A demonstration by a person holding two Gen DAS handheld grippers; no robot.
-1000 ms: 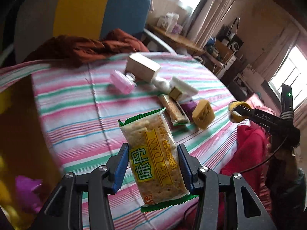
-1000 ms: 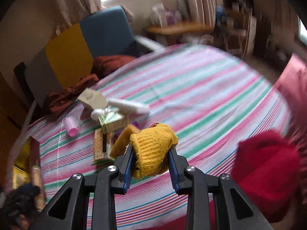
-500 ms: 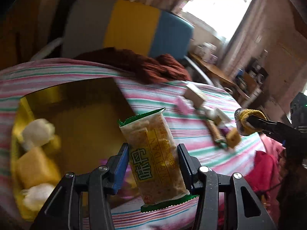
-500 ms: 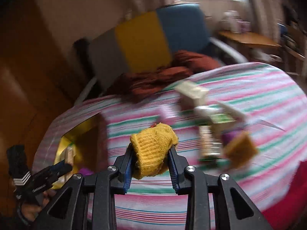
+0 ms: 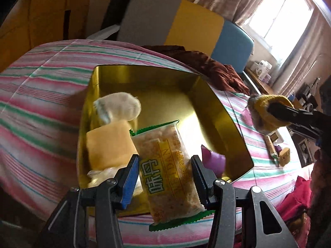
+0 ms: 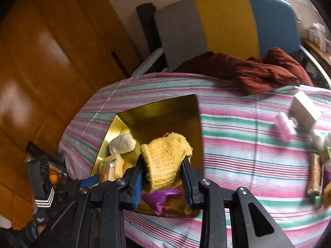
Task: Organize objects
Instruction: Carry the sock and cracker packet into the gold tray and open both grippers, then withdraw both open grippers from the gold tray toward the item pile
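Left wrist view: left gripper (image 5: 164, 180) clamped on a clear cracker packet with green crimped ends and yellow label (image 5: 167, 173), held upright between the blue-padded fingers (image 5: 130, 180), above the near part of a gold-coloured rectangular metal tin (image 5: 209, 111). Inside the tin, left side: a pale yellow sponge block (image 5: 109, 144), a white rolled sock (image 5: 119, 107) behind it, a purple wrapper (image 5: 213, 159) at the near right corner. Tin sits on a pink, green and white striped tablecloth (image 5: 41, 95).

Right wrist view: right gripper (image 6: 163, 178) closed on a mustard-yellow knitted sock (image 6: 165, 161), over the tin's near right part (contact with the contents cannot be judged). The left gripper with its packet shows at lower left.

Farther right on the cloth, well apart from the tin: a pink plastic item (image 6: 284, 127), a cream box (image 6: 306, 109), a long snack bar (image 6: 315, 174). Behind the table, a dark red crumpled cloth (image 6: 258, 72) in front of a grey, yellow and blue chair back (image 6: 223, 22).
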